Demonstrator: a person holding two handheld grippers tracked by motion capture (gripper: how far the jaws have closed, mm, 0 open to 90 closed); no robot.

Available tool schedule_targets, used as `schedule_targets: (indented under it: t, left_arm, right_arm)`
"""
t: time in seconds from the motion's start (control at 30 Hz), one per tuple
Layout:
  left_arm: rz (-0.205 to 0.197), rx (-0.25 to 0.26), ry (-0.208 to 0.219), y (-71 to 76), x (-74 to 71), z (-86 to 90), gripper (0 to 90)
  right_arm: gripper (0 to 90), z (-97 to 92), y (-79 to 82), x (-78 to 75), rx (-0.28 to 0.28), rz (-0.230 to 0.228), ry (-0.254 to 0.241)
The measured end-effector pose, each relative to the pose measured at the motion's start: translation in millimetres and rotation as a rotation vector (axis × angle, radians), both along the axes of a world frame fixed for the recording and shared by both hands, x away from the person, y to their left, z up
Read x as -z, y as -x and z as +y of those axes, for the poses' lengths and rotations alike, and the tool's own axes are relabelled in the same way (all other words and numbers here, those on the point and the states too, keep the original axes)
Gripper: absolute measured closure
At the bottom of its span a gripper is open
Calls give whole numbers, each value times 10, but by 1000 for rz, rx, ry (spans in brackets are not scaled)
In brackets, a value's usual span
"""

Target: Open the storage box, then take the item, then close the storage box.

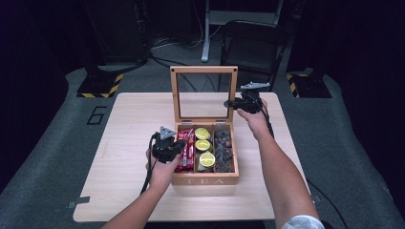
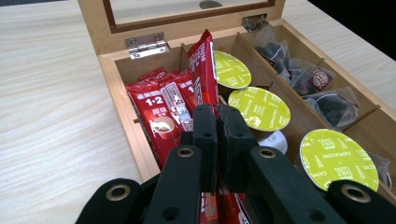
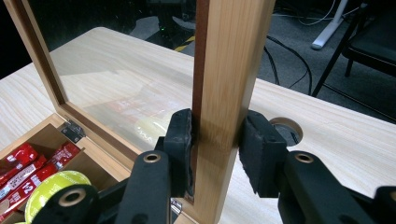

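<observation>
Left gripper (image 2: 217, 135) sat over the box's (image 1: 205, 180) left compartment, jaws pinched shut on one red packet (image 2: 203, 70), which stood up between the pads above the other packets (image 2: 161, 112). Right gripper (image 3: 217, 140) was clamped on the right side of the lid frame (image 3: 229, 70), one pad each side; lid stood upright. Box at table (image 1: 129, 124) centre.

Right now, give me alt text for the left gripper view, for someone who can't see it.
The left gripper has its two black jaws shut on a red sachet, one of several in the left compartment of an open wooden tea box. Green-lidded capsules fill the middle compartment and clear tea bags the right one.
</observation>
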State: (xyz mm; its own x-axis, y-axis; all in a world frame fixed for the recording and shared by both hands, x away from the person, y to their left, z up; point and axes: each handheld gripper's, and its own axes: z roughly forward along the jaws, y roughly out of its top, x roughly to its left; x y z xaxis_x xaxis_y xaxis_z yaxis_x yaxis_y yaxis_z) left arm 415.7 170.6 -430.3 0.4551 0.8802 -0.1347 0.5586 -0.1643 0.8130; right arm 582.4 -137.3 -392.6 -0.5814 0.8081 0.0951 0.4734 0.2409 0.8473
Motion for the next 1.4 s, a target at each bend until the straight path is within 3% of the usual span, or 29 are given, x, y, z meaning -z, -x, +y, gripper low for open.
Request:
schedule_targets:
  t: [0.73,1.2,1.4]
  left_arm:
    - [-23,-59,25,-19,-190,362,862]
    - [-17,-104,18,-53,-176,655,862]
    - [-19,-147,31,-56,-173,829,862]
  right_arm:
    - [649,0,11,-9,-1,3,1]
    - [649,-2,16,-8,0,4,-6]
    - [649,-5,14,-7,-3,3,-7]
